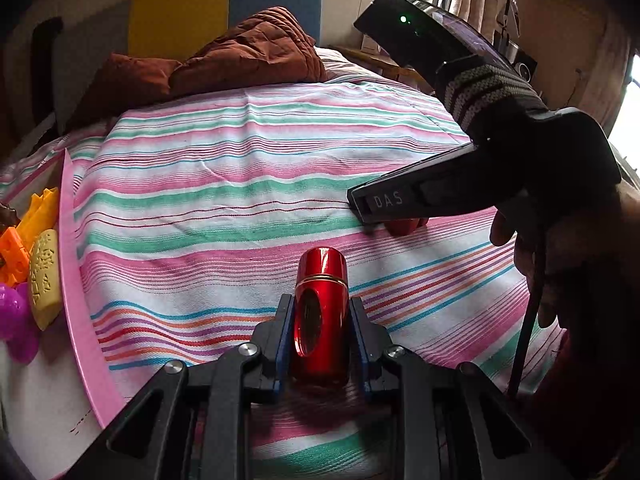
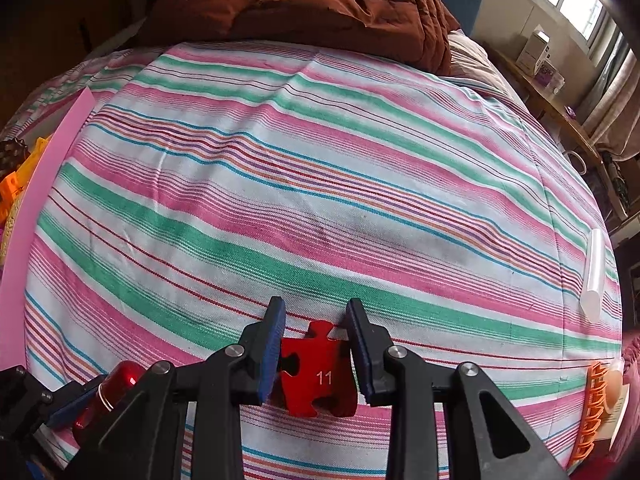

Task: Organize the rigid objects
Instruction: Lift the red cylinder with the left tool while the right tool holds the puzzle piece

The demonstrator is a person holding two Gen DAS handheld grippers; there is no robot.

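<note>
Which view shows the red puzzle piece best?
The right wrist view: the red puzzle piece sits between the right gripper pads, its "11" readable. The left wrist view shows only a red sliver under that gripper.

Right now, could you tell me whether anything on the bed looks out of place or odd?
Mostly tidy. A pale translucent stick lies alone near the right edge of the striped sheet, away from the pink tray holding the other toys. The red tube and red puzzle piece are each gripped, not loose.

Glossy red cylinder (image 1: pixel 320 312); red puzzle piece (image 2: pixel 316 372), white "11"; pink-green-white striped sheet (image 2: pixel 320 184); far brown quilt (image 2: pixel 340 8); left pink tray (image 1: pixel 80 300).
</note>
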